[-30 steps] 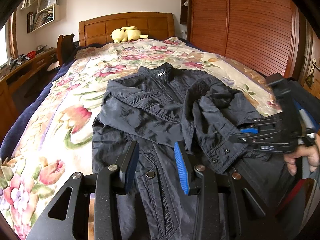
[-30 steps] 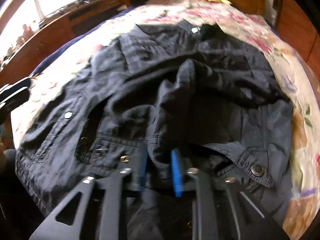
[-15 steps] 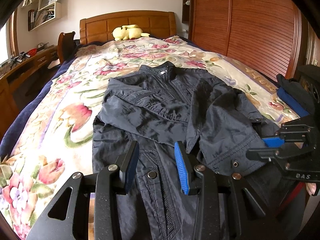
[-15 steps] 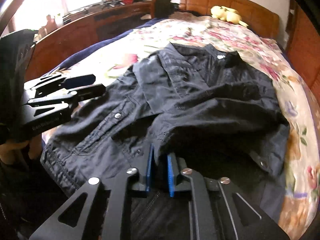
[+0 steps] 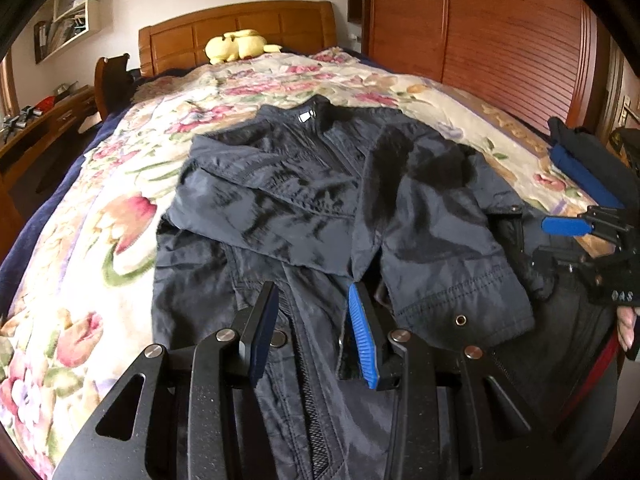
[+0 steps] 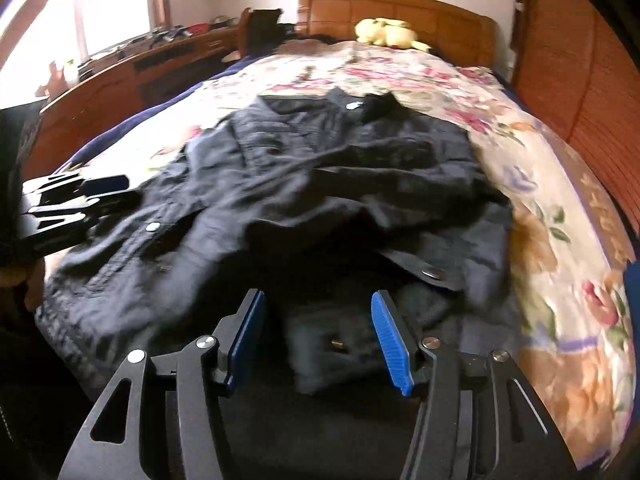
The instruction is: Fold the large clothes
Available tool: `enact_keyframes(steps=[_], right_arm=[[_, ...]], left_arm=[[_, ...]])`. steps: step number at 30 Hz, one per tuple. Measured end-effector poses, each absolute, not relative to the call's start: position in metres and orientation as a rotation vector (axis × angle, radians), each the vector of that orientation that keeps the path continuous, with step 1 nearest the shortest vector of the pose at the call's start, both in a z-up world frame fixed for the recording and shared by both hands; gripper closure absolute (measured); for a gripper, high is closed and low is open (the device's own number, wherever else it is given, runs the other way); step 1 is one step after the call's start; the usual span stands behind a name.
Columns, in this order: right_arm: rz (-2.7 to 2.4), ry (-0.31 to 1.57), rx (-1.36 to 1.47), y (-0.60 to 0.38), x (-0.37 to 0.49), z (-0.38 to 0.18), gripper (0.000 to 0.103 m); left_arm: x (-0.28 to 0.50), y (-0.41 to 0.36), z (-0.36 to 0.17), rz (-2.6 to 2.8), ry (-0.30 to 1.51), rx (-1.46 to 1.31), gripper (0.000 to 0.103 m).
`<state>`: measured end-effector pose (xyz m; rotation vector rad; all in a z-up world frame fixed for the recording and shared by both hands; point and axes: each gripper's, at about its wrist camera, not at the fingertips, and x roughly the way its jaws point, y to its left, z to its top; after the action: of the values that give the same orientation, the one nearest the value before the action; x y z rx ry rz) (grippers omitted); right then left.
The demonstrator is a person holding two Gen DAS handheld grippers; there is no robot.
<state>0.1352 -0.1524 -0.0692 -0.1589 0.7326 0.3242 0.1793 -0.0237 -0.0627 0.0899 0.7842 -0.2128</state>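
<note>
— So, where's the jacket (image 5: 304, 216)?

— Flat on the floral bedspread (image 5: 84, 248), collar toward the headboard (image 5: 236, 28), both sleeves laid across its chest.

— And your left claw (image 5: 314, 330)?

— Mine hangs over the hem with its jaws apart, gripping nothing.

— The right claw (image 6: 320, 336)?

— Also spread wide, low over the near right edge, nothing between its pads. A yellow plush (image 6: 386, 32) lies by the headboard.
</note>
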Motion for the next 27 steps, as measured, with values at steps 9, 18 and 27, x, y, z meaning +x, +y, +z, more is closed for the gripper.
enact_keyframes(steps=[9, 18, 27], right_arm=[[0.254, 0.778, -0.151, -0.16, 0.173, -0.116, 0.046], [0.254, 0.667, -0.085, -0.167, 0.162, -0.139, 0.04], [0.255, 0.639, -0.081, -0.173, 0.151, -0.141, 0.04]], left_arm=[[0.187, -0.039, -0.087, -0.232, 0.871, 0.117, 0.065], [0.192, -0.044, -0.112, -0.227, 0.948, 0.141, 0.065], [0.177, -0.04, -0.114, -0.274, 0.958, 0.098, 0.066]])
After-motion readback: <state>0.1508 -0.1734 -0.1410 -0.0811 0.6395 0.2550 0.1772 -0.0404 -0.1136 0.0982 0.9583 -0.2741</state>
